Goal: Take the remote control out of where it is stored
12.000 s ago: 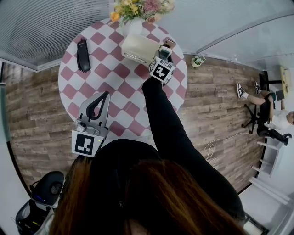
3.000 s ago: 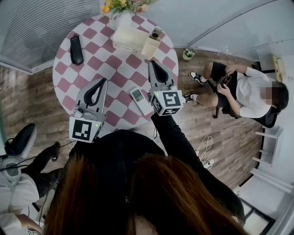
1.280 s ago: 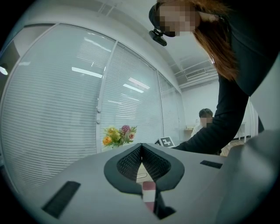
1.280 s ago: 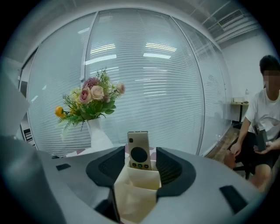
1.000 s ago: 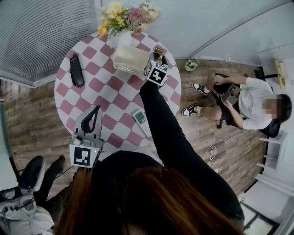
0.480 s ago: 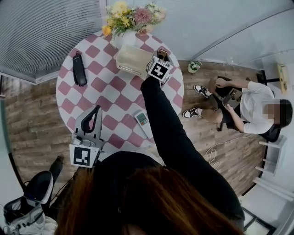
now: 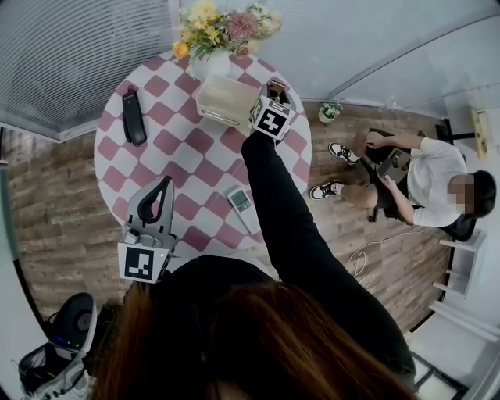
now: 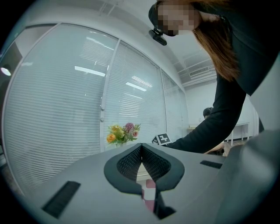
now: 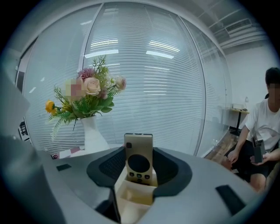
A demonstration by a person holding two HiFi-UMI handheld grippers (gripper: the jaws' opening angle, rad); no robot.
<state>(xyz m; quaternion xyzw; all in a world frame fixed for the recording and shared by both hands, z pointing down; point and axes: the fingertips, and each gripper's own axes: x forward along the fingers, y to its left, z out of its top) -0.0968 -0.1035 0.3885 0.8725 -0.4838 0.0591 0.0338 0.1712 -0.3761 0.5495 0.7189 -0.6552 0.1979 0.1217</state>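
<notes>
A beige remote (image 9: 139,159) stands upright in a cream holder (image 9: 131,197) at the far right of the round checkered table (image 7: 172,156). My right gripper (image 9: 139,168) reaches over the holder (image 7: 275,86), and its jaws are closing with the remote between them. The pads sit close along the remote's two sides, and no firm press shows. In the head view, my right gripper (image 7: 275,92) hides most of the remote. My left gripper (image 7: 162,187) rests near the table's front edge, shut and empty, its fingertips (image 8: 141,148) together.
A white remote (image 7: 241,205) lies near the table's front. A black remote (image 7: 133,116) lies at the left. A cream box (image 7: 225,100) and a vase of flowers (image 7: 223,19) stand at the back, next to the holder. A person (image 7: 414,176) sits to the right.
My right gripper has stayed at the holder at the table's far right. The left gripper has not moved. A foot at the lower left has gone from view.
</notes>
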